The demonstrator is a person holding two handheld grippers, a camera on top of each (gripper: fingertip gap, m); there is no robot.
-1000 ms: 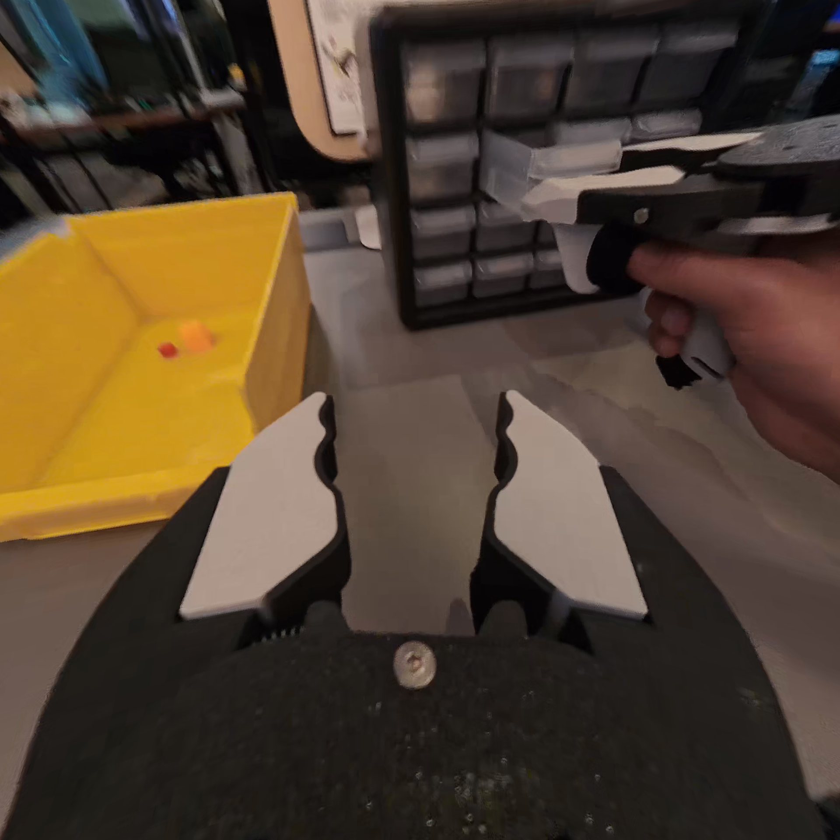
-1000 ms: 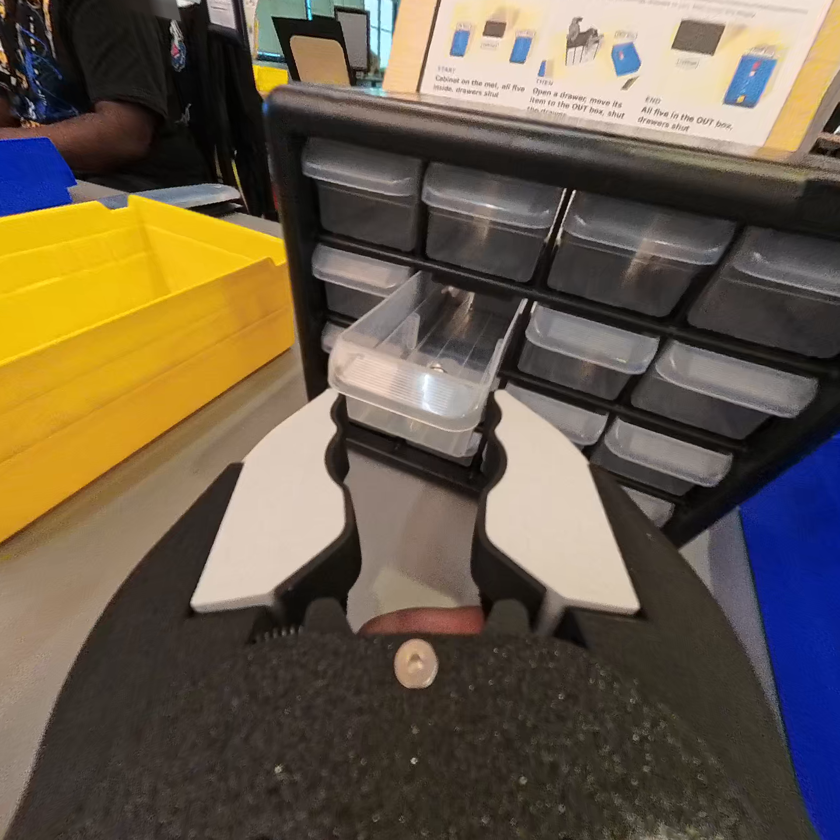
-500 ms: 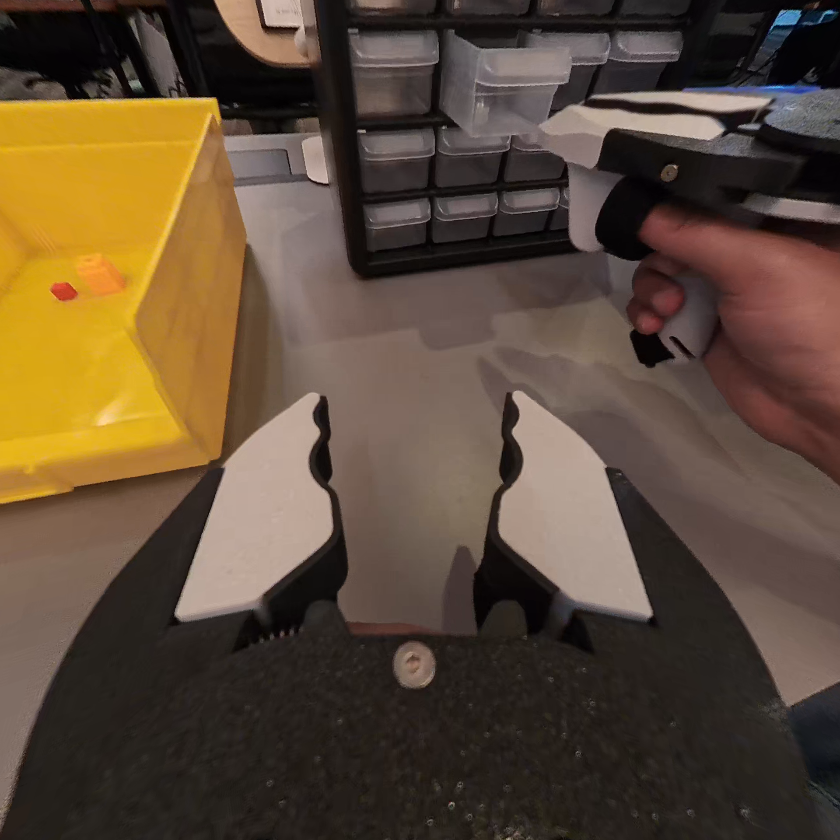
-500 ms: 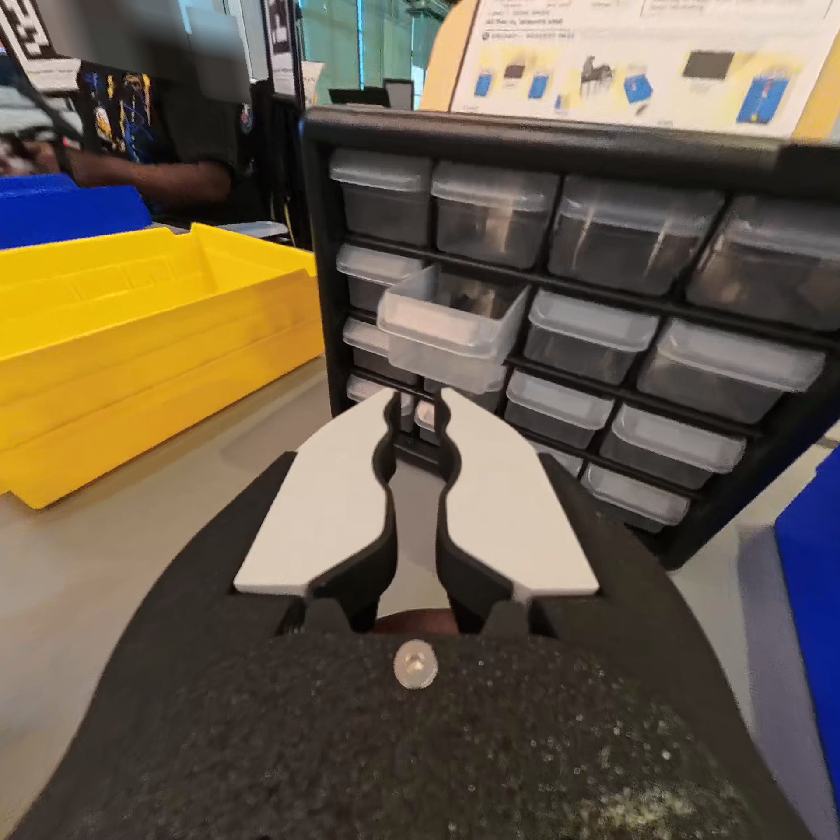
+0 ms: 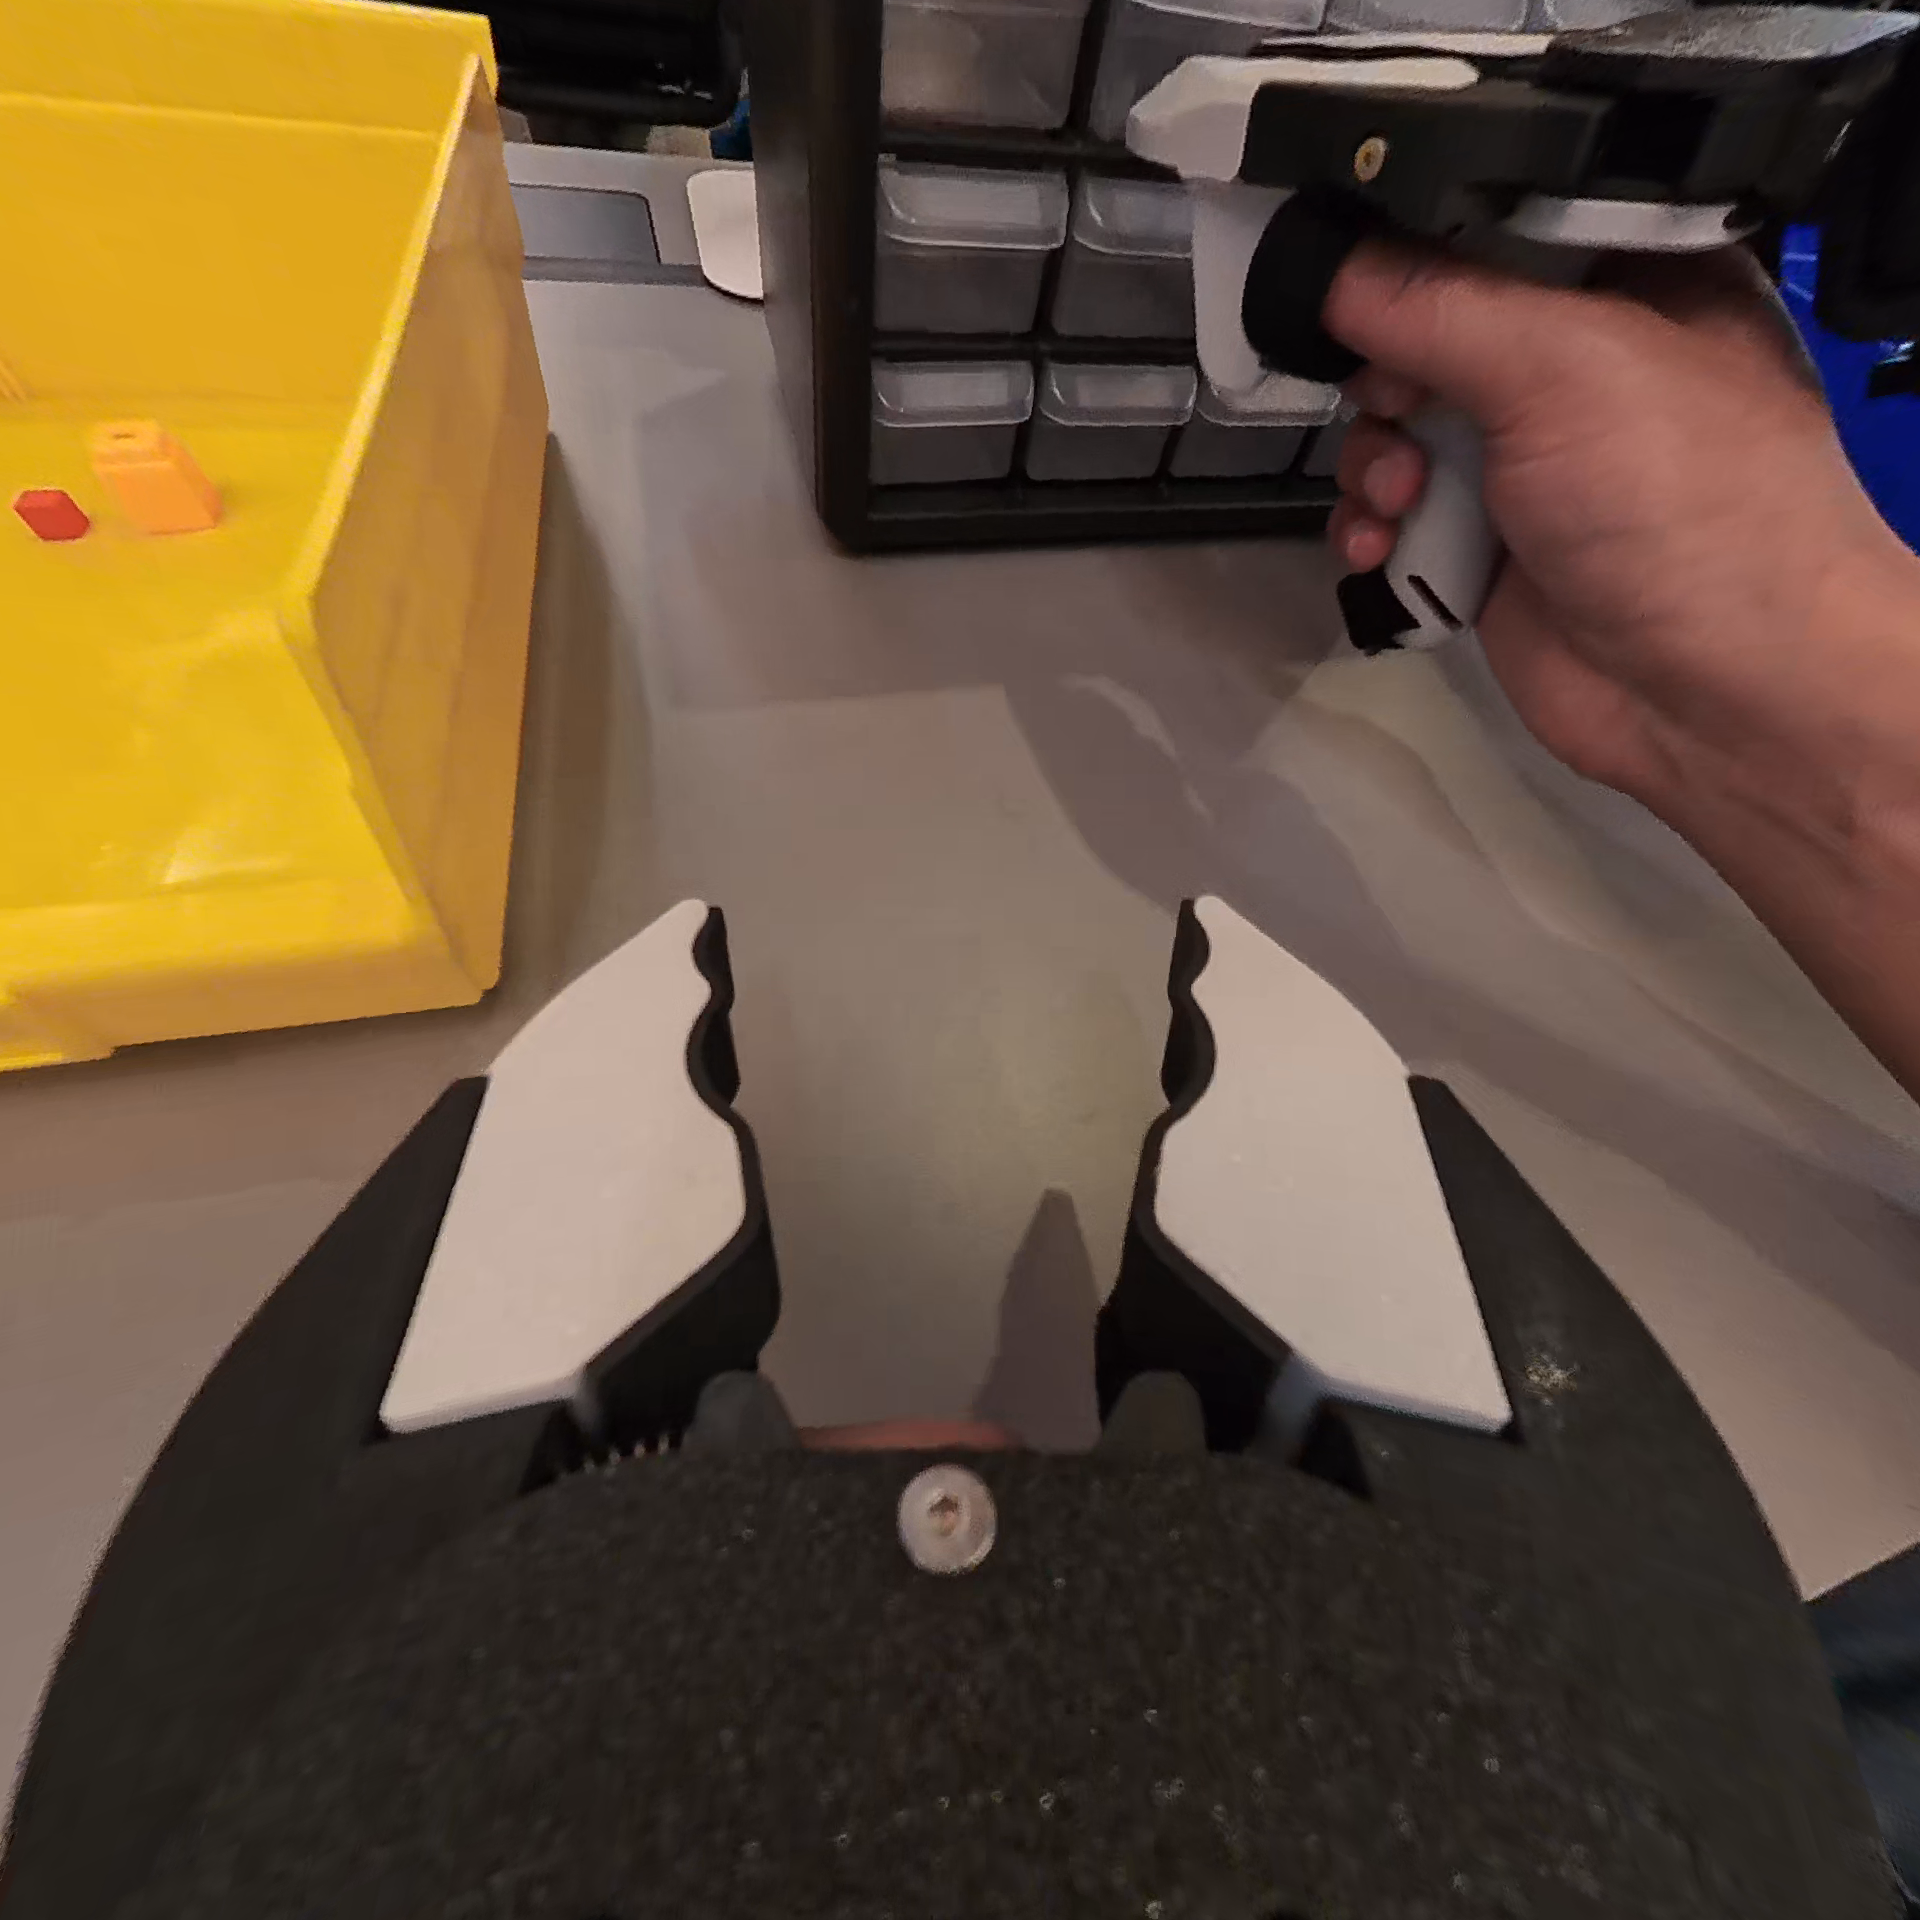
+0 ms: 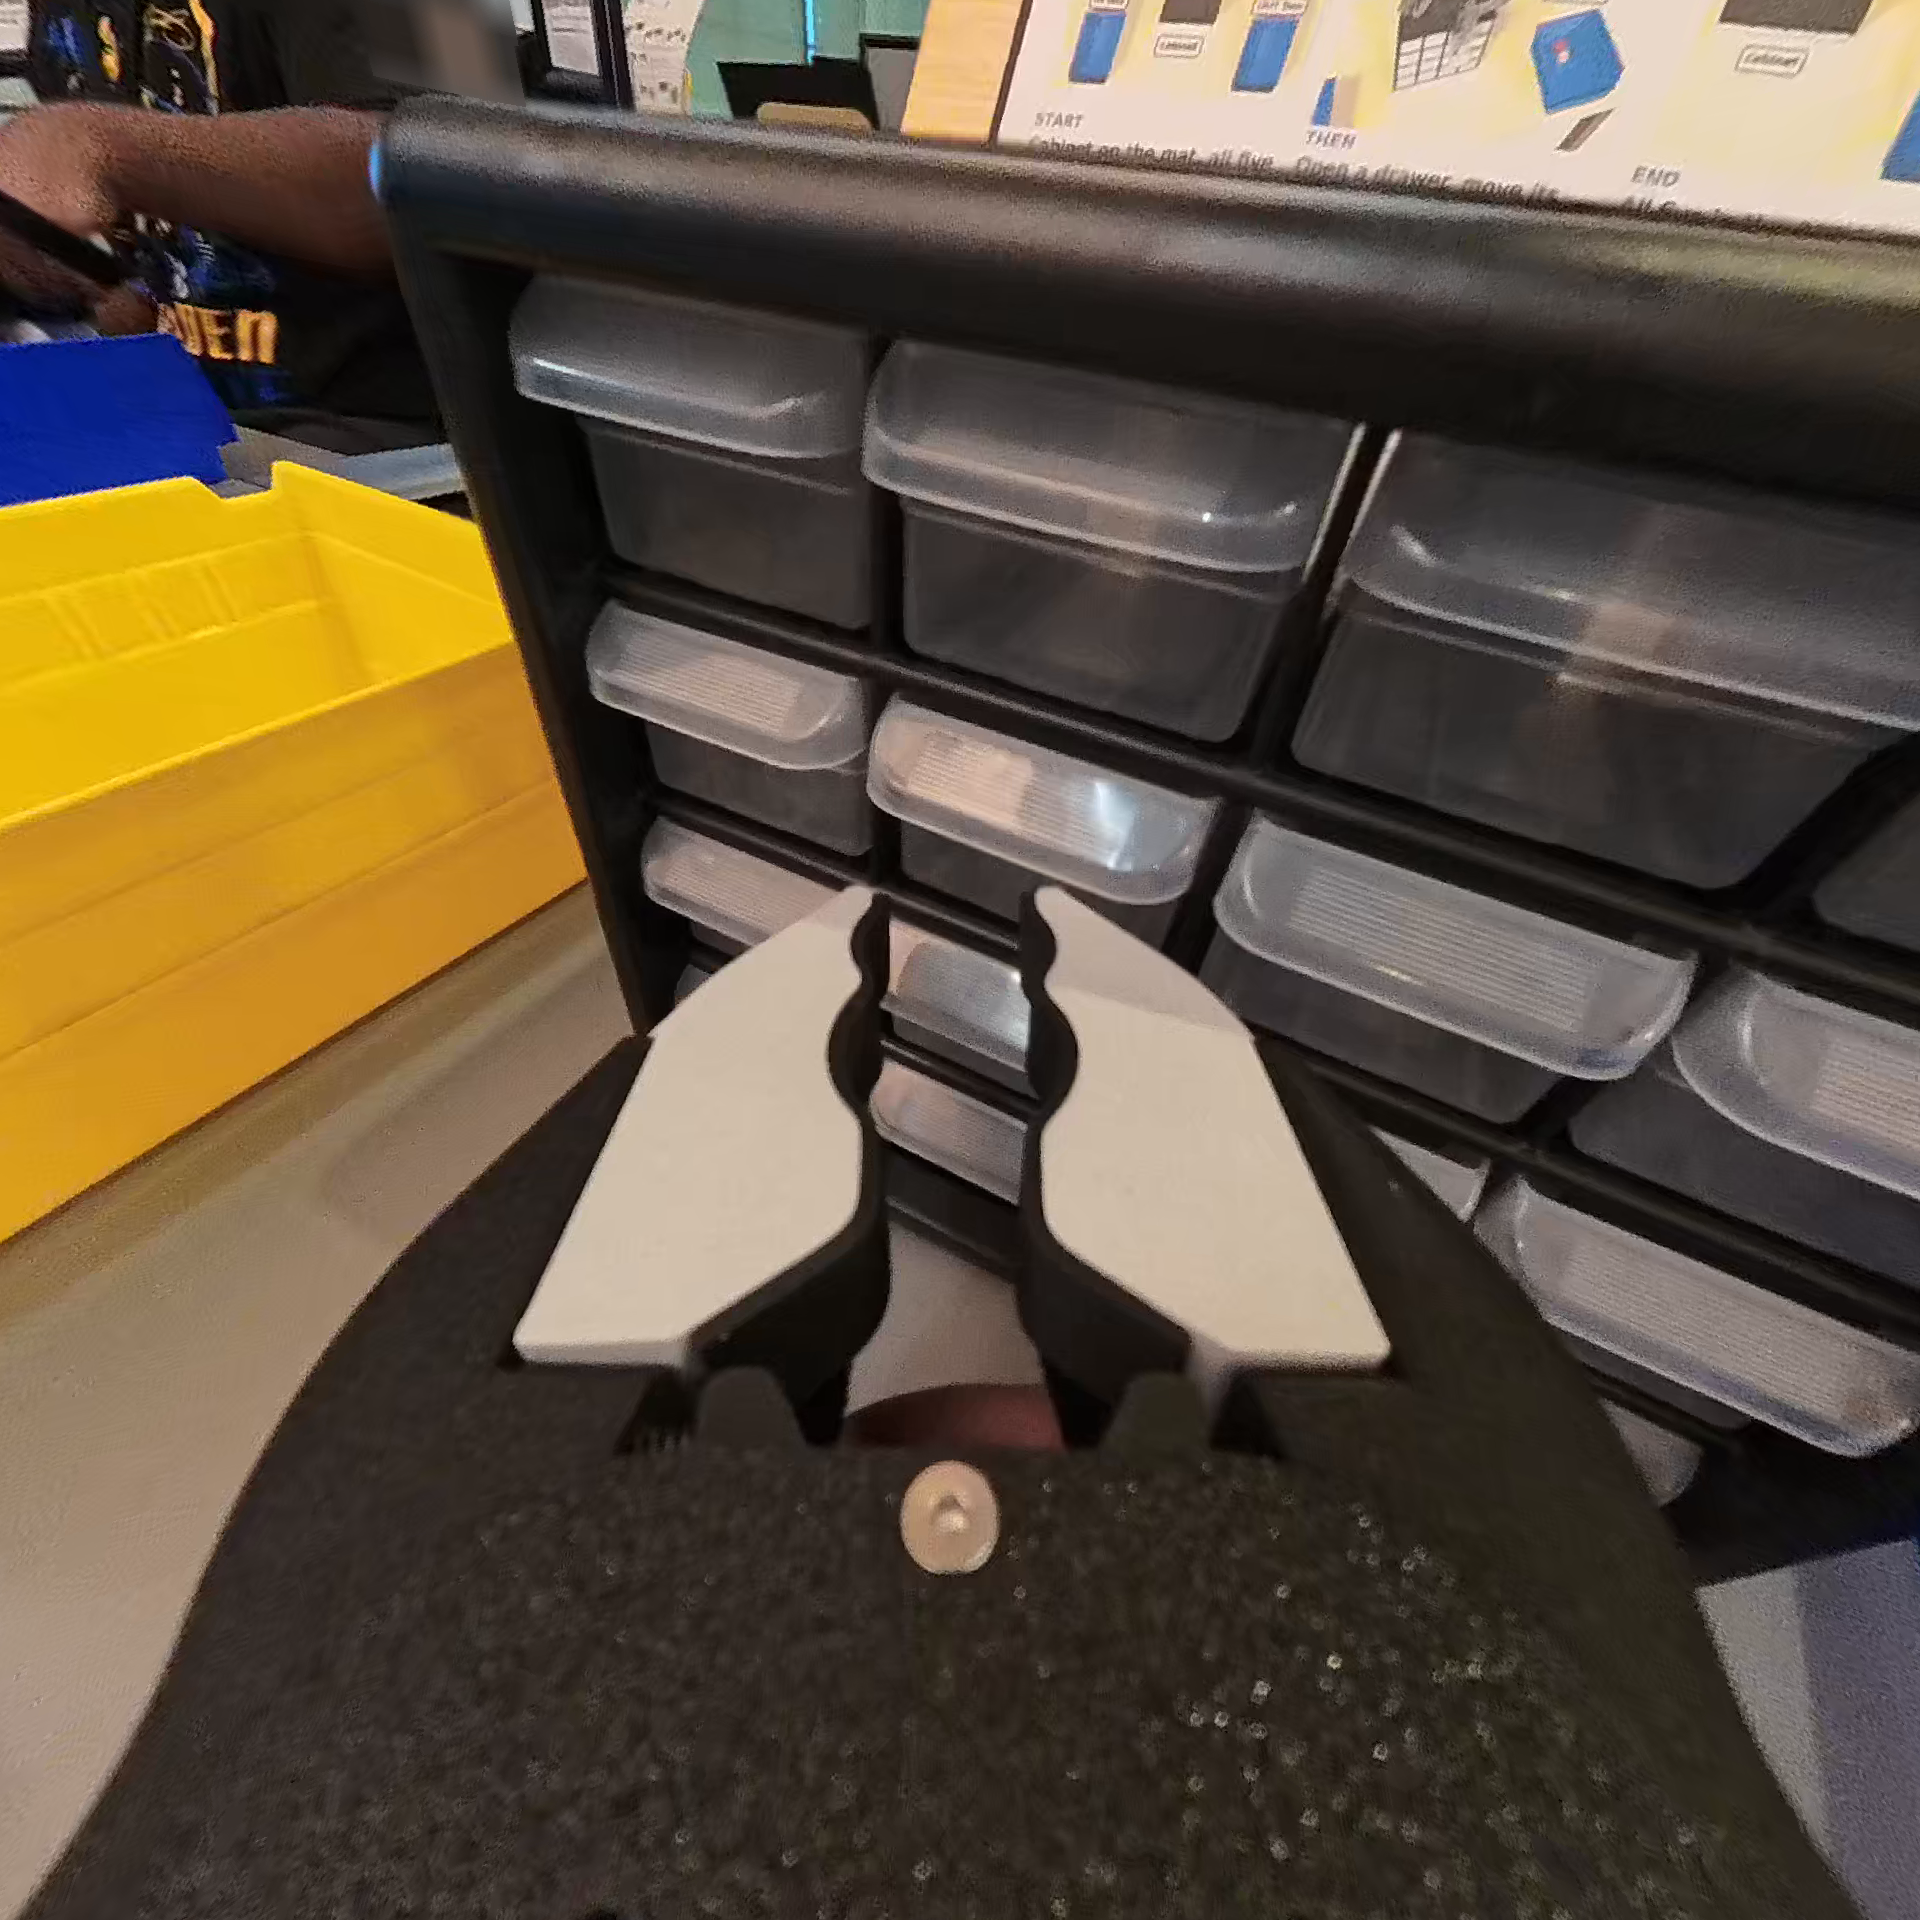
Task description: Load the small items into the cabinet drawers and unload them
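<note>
Two grippers. Left gripper point(image 5: 951, 914) wide open, holding nothing, over grey tabletop point(image 5: 883, 790). Right gripper point(image 6: 954, 906) nearly closed, narrow gap, nothing held, right in front of black drawer cabinet point(image 6: 935, 208); visible clear drawers all pushed in. Yellow bin point(image 5: 416, 582) left of the cabinet holds two items: orange block point(image 5: 156, 478), red block point(image 5: 50, 514). Blue bin point(image 6: 104, 416) behind it.

Printed instruction poster point(image 6: 1455, 94) behind the black drawer cabinet point(image 6: 1143, 239) carries captions. Lettering also on a bystander's dark shirt point(image 6: 223, 343).
</note>
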